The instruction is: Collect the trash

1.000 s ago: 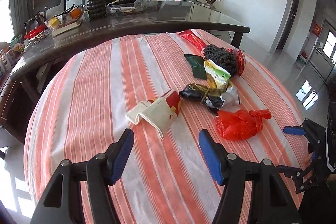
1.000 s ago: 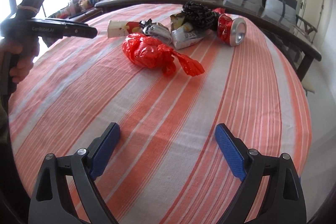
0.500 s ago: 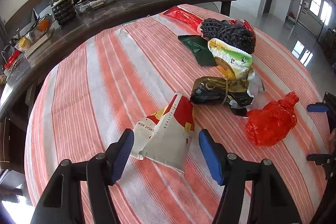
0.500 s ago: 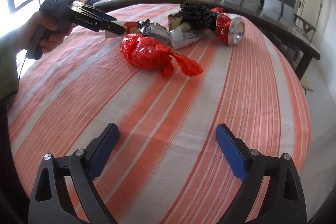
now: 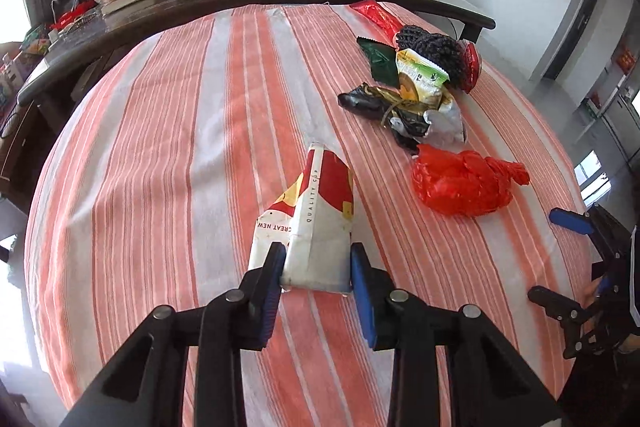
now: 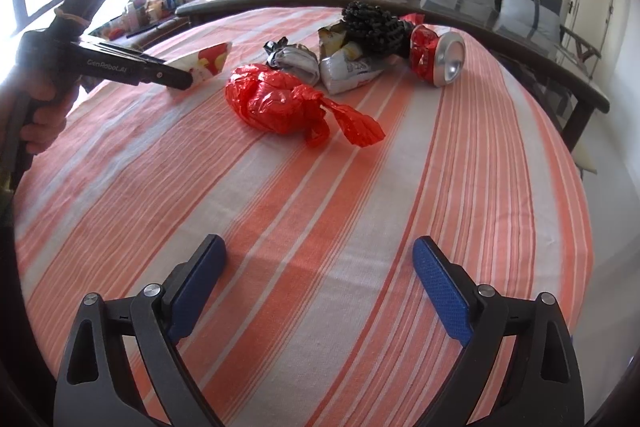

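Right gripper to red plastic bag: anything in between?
Nothing. In the right wrist view only bare striped tablecloth lies between the open right gripper and the red plastic bag.

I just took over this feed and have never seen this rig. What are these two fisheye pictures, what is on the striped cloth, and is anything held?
No robot arm here: a person carries a hand-held claw in each hand, each with a camera looking along its fingers. In the left view, the left claw has just been closing and its pads press a flattened paper cup. In the right view, the right claw stands open over bare striped tablecloth. Ahead lie a red plastic bag, crumpled wrappers and a crushed can.
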A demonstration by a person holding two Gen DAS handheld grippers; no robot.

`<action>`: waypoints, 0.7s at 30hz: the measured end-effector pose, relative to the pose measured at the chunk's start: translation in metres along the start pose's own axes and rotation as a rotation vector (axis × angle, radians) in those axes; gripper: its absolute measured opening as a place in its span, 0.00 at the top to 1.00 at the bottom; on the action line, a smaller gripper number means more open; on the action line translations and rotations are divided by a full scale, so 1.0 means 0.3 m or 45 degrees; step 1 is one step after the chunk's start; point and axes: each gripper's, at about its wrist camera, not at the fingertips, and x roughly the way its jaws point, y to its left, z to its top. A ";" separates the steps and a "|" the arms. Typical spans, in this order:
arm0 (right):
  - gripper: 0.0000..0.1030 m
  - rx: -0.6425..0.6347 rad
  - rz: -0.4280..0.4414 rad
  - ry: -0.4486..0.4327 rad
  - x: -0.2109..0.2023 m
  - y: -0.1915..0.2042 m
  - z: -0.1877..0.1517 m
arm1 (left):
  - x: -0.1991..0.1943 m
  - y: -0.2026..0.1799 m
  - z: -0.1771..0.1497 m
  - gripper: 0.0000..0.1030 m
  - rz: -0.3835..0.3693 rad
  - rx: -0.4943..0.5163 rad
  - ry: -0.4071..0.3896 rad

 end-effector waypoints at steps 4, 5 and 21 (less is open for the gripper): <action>0.08 0.000 -0.001 0.001 0.000 -0.001 0.000 | -0.026 -0.040 -0.046 0.62 0.028 0.001 -0.069; 0.08 0.000 -0.003 0.001 0.000 -0.001 0.000 | -0.028 -0.045 -0.050 0.56 0.019 0.008 -0.083; 0.05 0.018 -0.004 0.017 0.004 -0.001 0.001 | -0.037 0.018 -0.111 0.26 -0.019 0.060 -0.204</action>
